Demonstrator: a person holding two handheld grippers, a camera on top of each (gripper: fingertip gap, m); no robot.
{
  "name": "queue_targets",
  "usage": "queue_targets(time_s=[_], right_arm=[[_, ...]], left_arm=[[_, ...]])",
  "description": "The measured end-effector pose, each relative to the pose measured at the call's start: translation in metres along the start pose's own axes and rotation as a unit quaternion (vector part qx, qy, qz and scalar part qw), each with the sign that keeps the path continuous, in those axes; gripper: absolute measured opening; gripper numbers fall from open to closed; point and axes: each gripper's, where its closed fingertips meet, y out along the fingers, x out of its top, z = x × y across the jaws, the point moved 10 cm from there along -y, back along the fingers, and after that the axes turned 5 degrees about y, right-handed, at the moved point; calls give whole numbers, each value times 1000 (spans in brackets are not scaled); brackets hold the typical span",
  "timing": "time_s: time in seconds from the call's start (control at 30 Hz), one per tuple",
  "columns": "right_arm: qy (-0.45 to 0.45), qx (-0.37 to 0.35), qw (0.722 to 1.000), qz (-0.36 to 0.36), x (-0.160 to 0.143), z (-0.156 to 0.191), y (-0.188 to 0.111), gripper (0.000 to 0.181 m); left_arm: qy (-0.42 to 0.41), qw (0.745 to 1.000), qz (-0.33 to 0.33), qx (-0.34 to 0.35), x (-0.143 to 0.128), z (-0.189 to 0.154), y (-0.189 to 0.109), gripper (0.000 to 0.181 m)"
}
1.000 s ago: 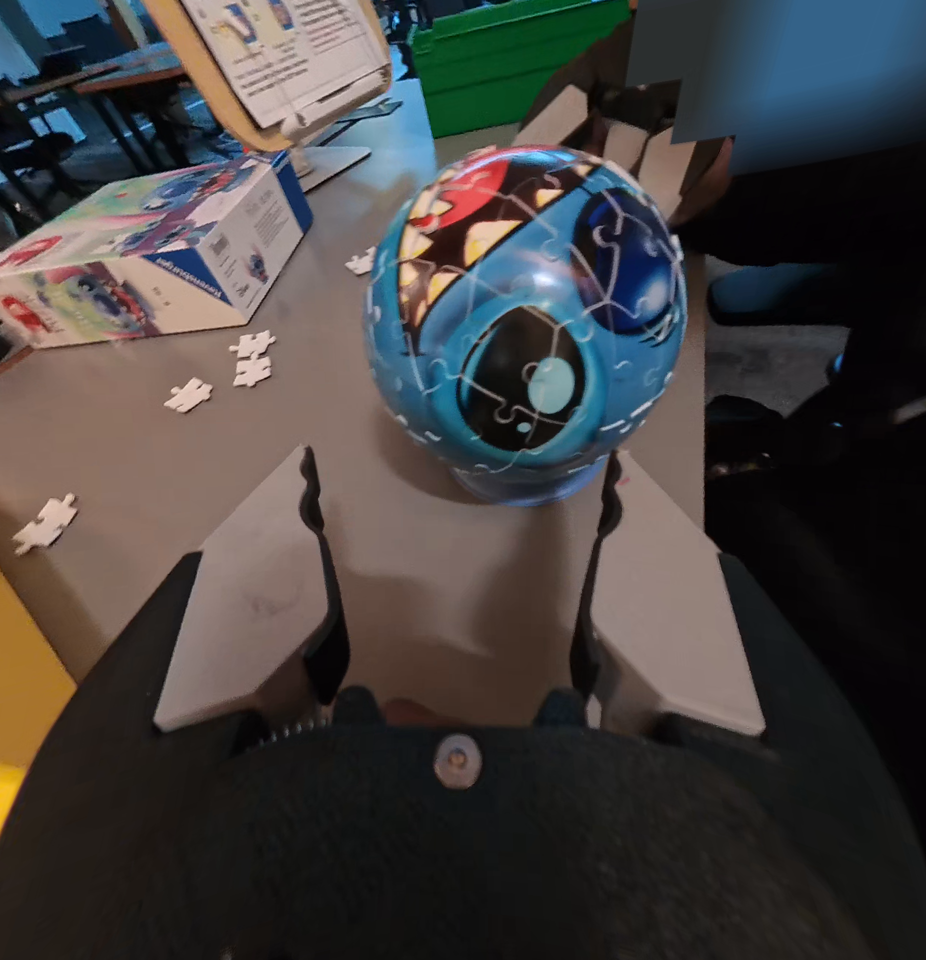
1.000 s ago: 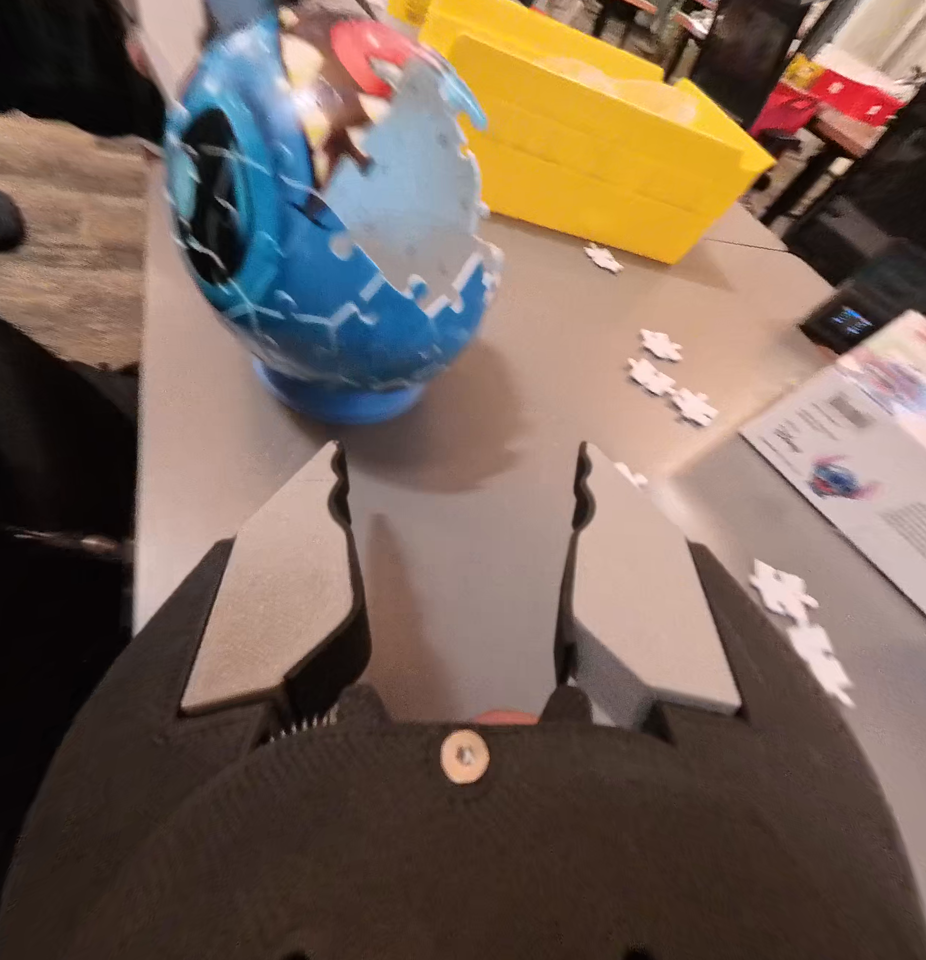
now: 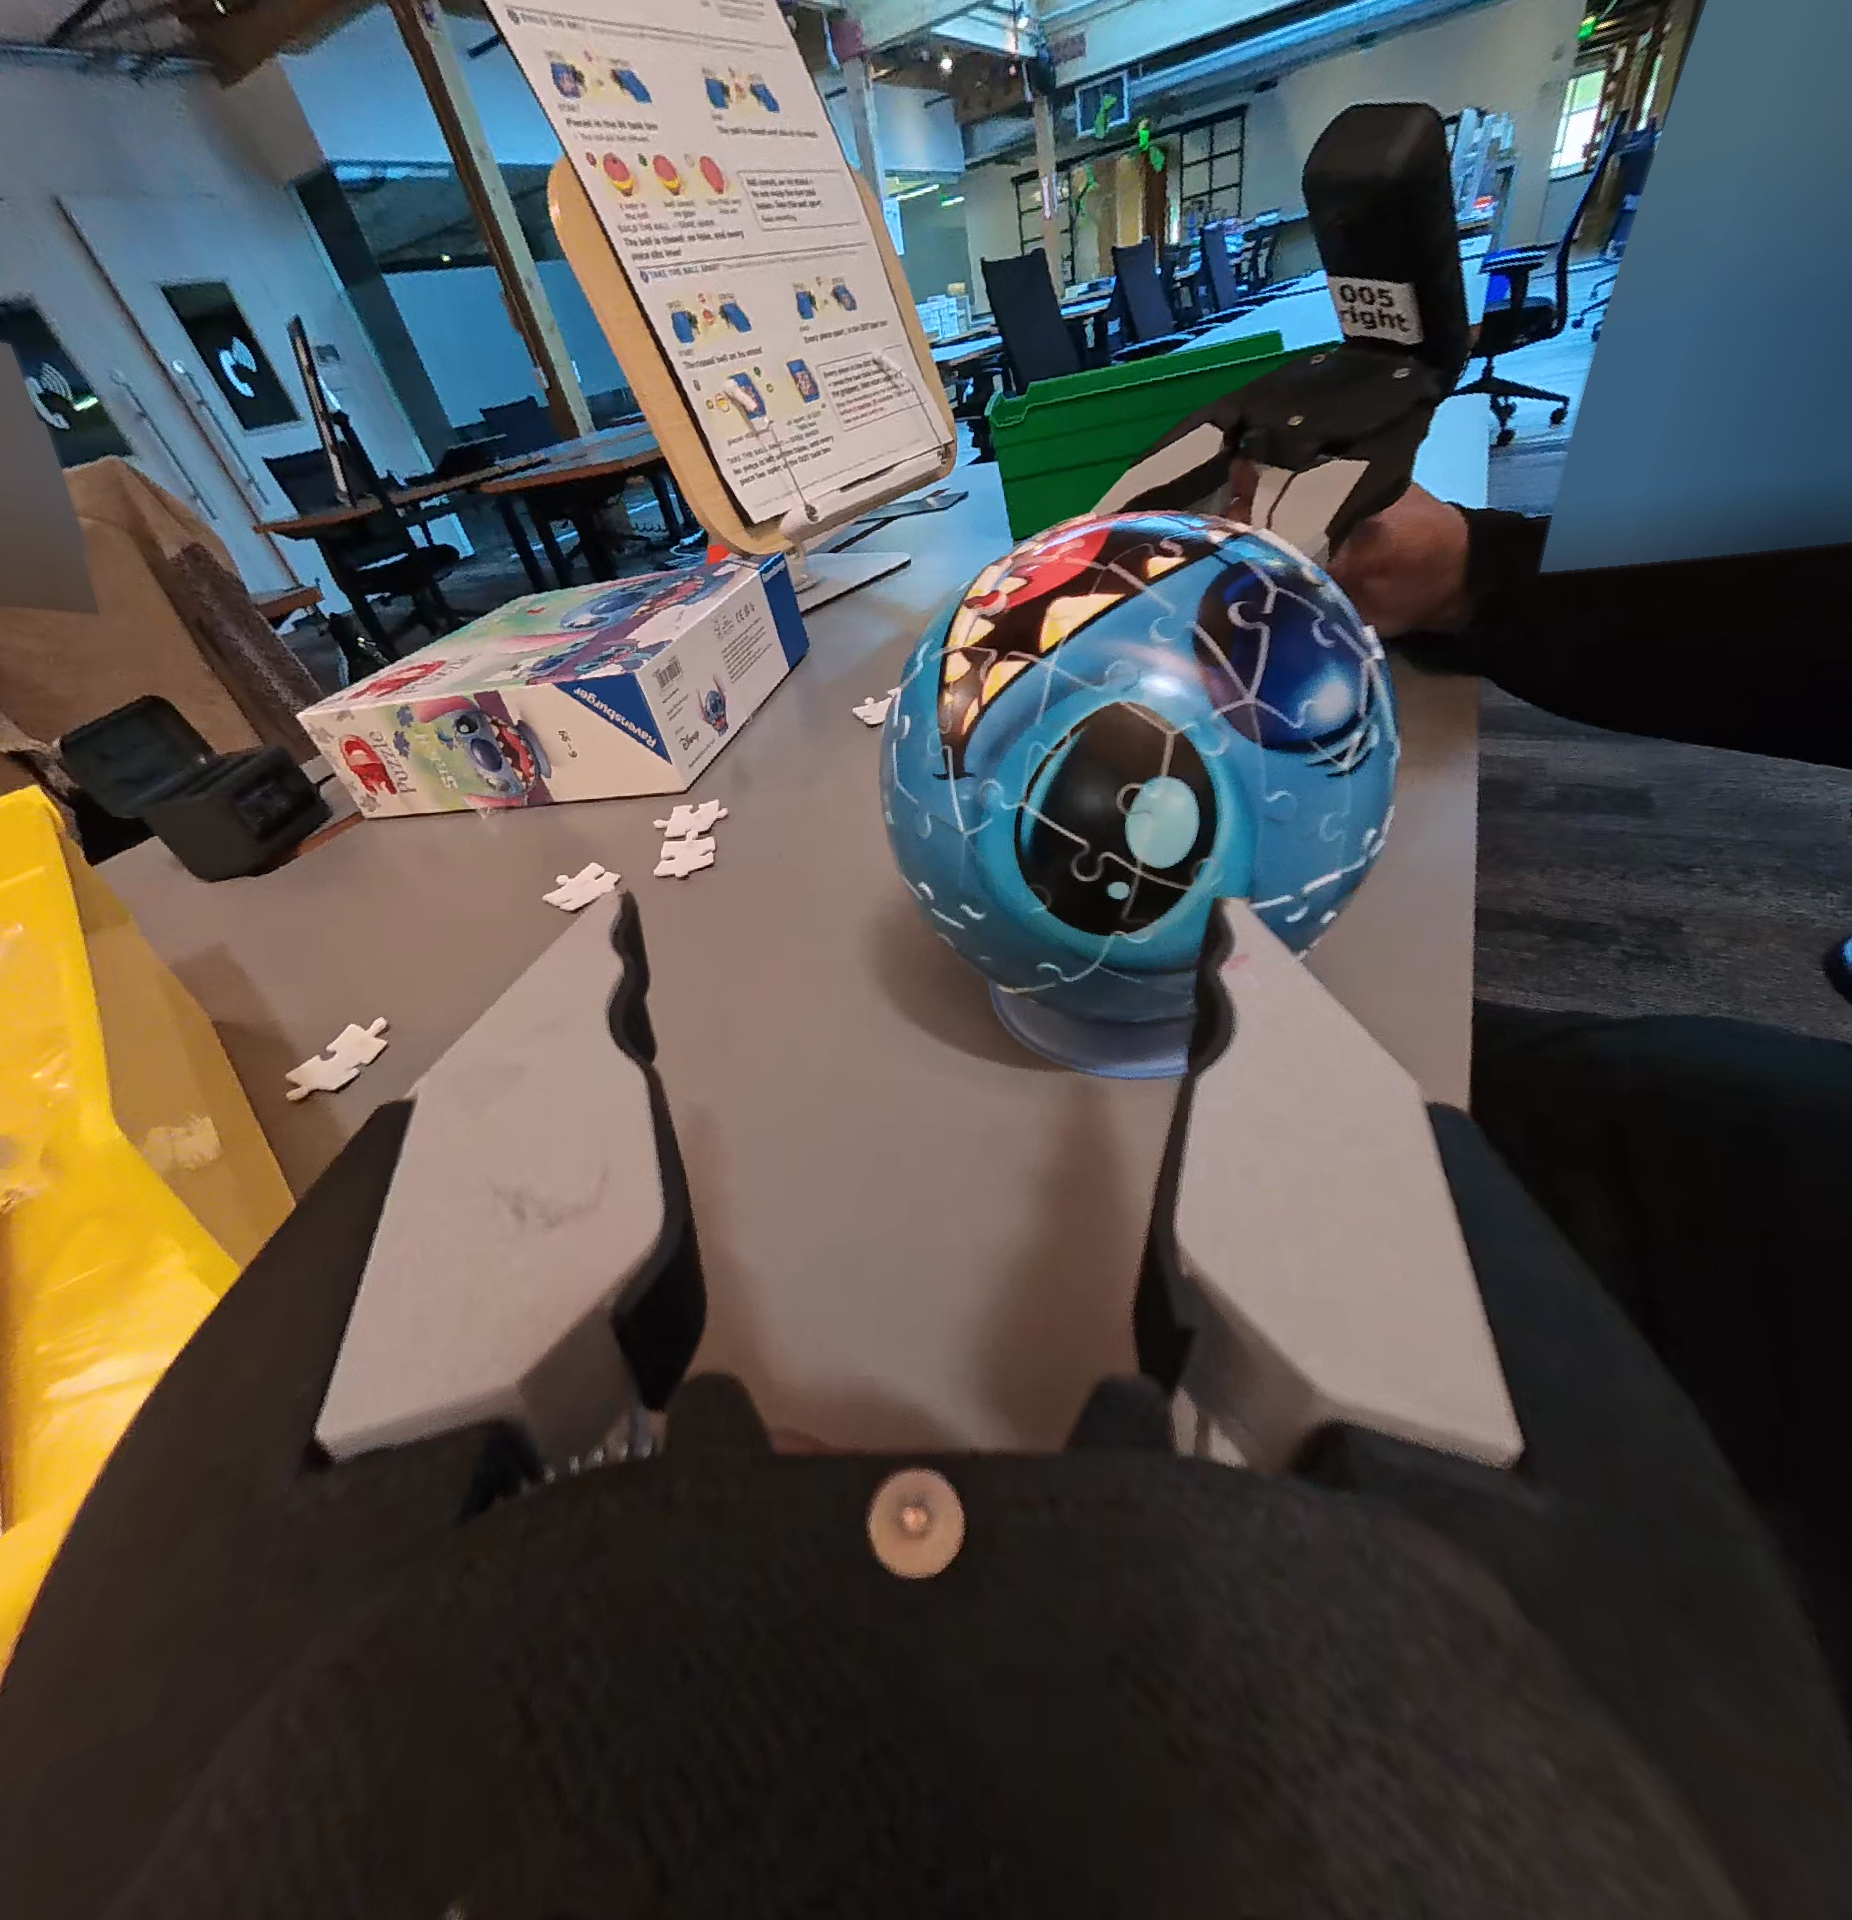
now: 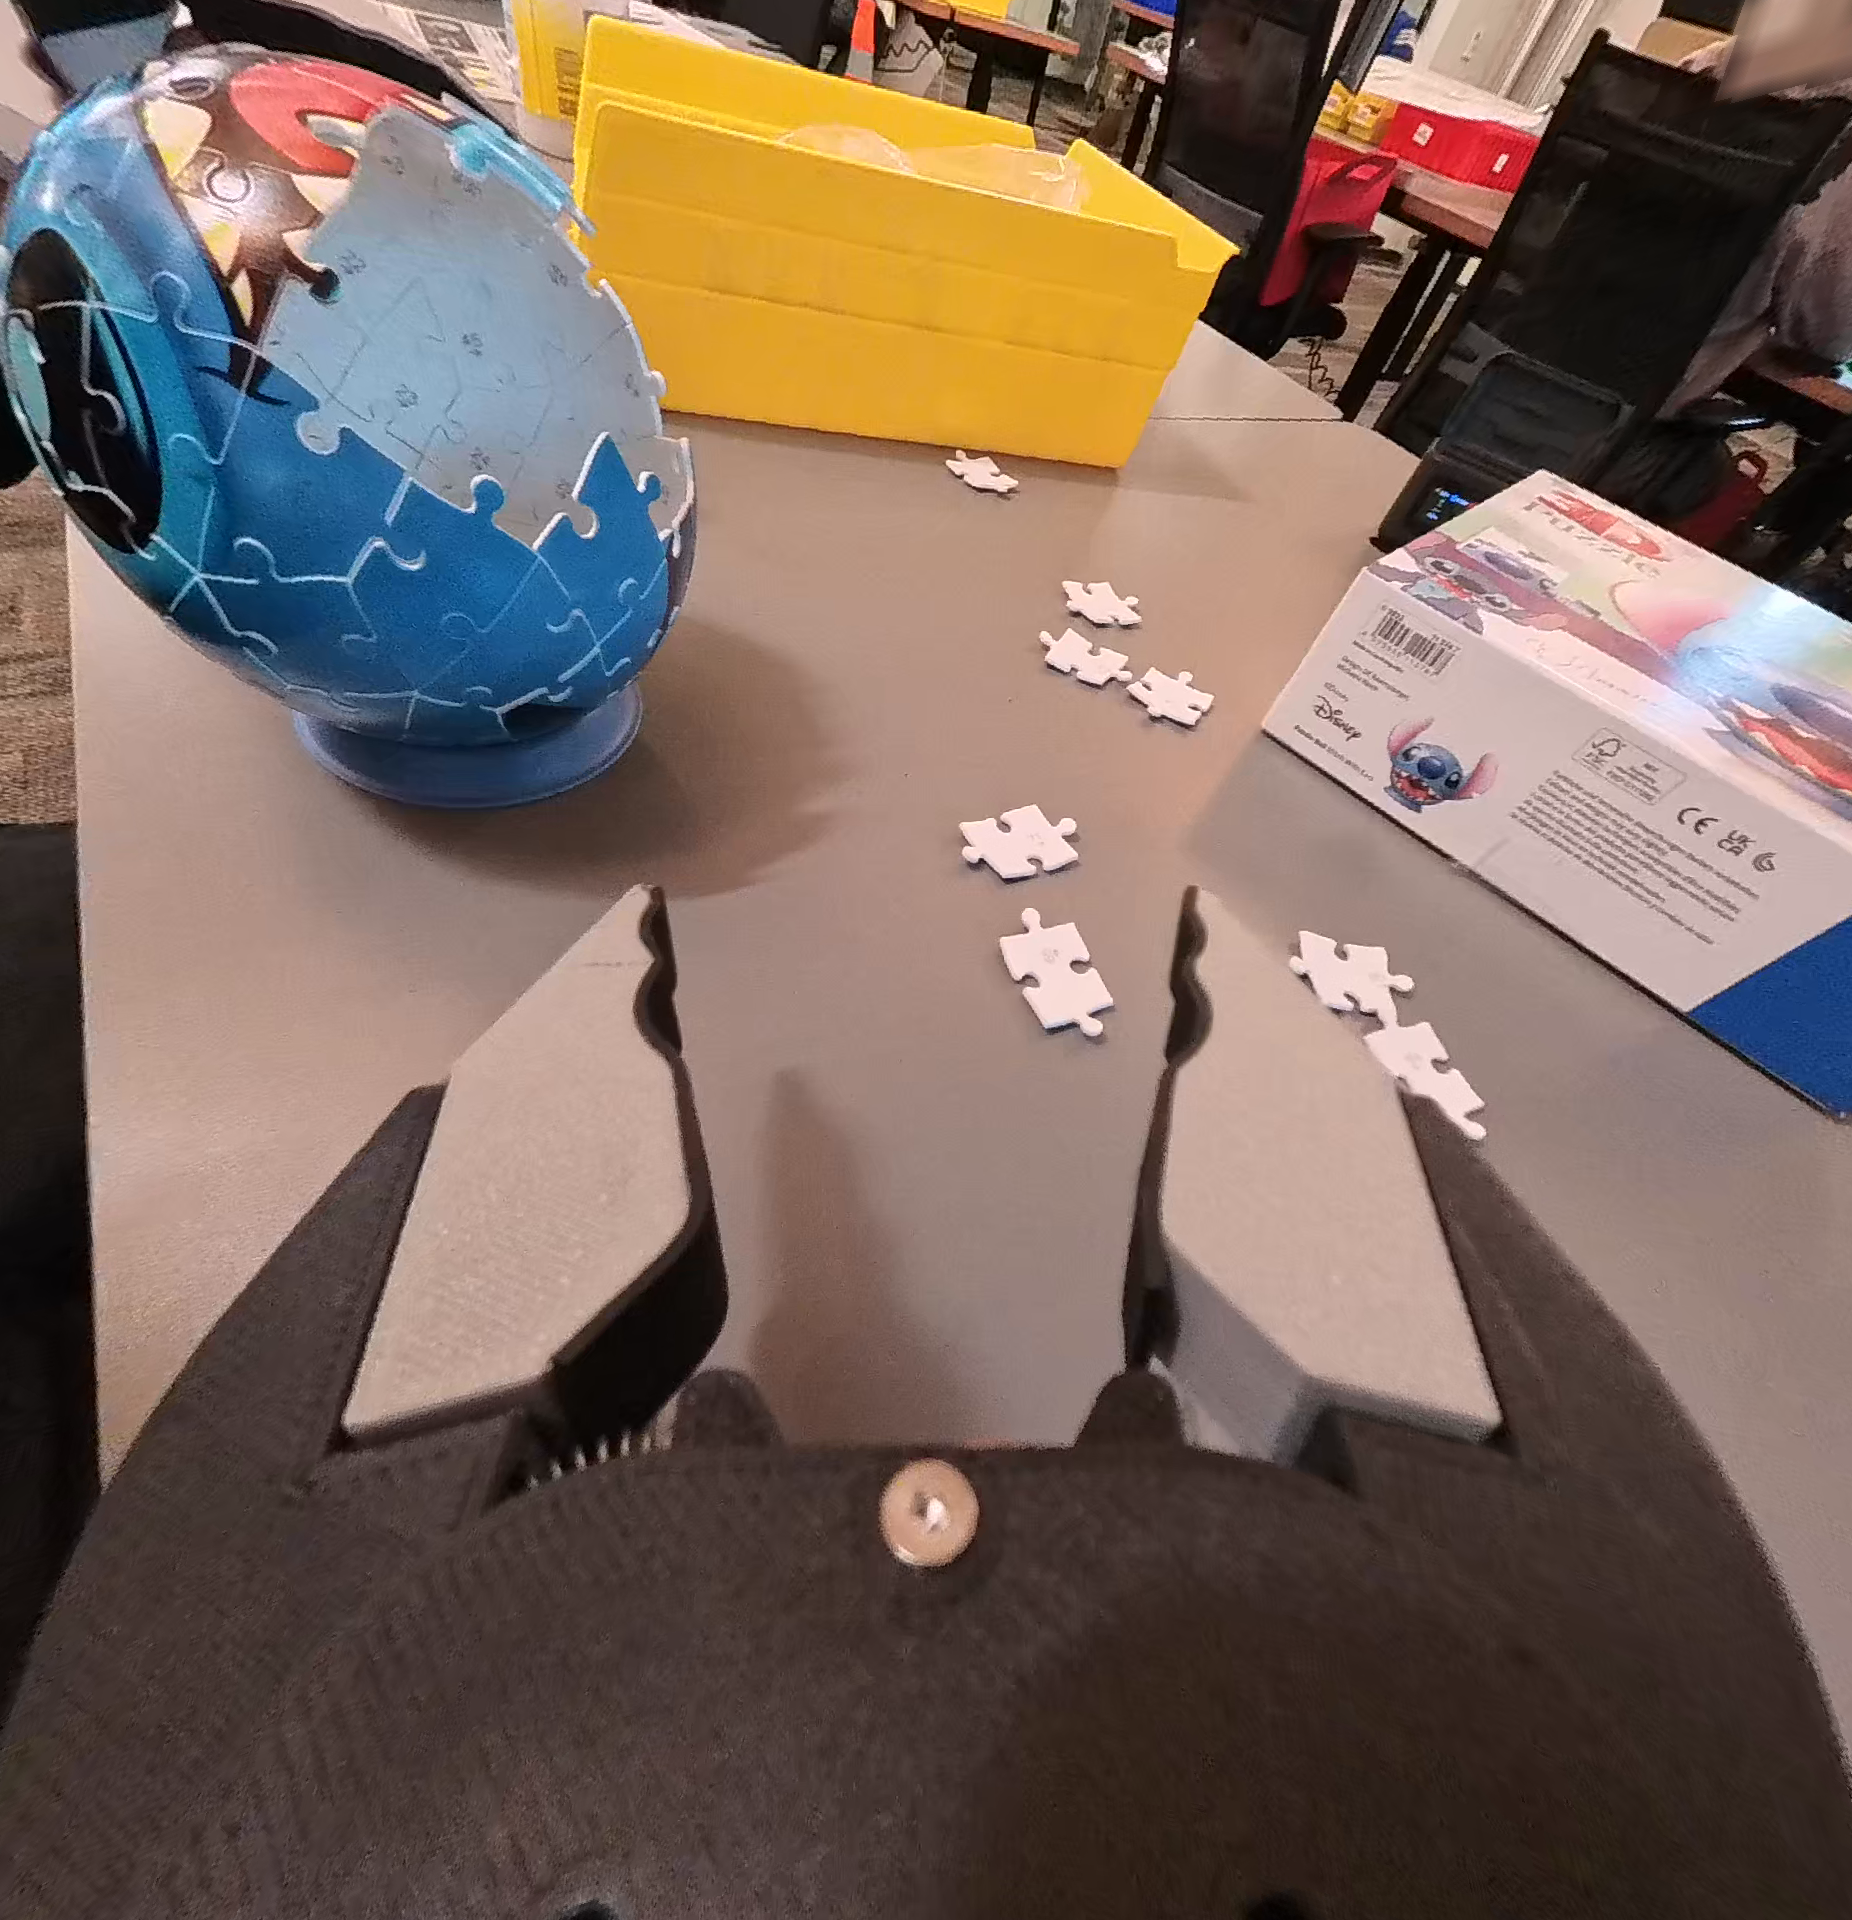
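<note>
The left hand-held gripper (image 3: 917,925) points toward 12 o'clock, its grey fingers (image 3: 548,1174) spread wide apart and holding nothing. The right hand-held gripper (image 4: 917,914) likewise gapes, empty. In the left wrist view it shows at 1 o'clock, gripped by a hand (image 3: 1405,561).

A: Light, left wrist view?
B: Even indoor light from overhead; bright ceiling lamps and windows far back. Soft glare on the puzzle ball (image 3: 1140,769). Short soft shadow under it on the desk (image 3: 849,1143). Flat grey patches at two edges.

A: Sharpness there?
B: Centre crisp; straight lines bow toward the edges, wide-angle. Black housing at the bottom dark, little detail.

A: Right wrist view?
B: Same soft light. Broad shadow of the ball (image 4: 330,416) falls rightward on the desk (image 4: 901,675). Fingers (image 4: 548,1174) cast a dim shadow between them. Box (image 4: 1587,769) top slightly smeared; top right corner blurred.
</note>
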Motion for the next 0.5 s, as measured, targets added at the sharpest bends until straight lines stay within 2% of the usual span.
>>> queue_targets(time_s=[0.27, 0.5], right_arm=[[13, -38, 999, -15, 0, -5, -4, 101], [-46, -30, 998, 20, -1, 8, 4, 105]], left_arm=[[26, 999, -20, 1, 2, -6, -3, 98], [58, 998, -26, -11, 4, -16, -5, 98]])
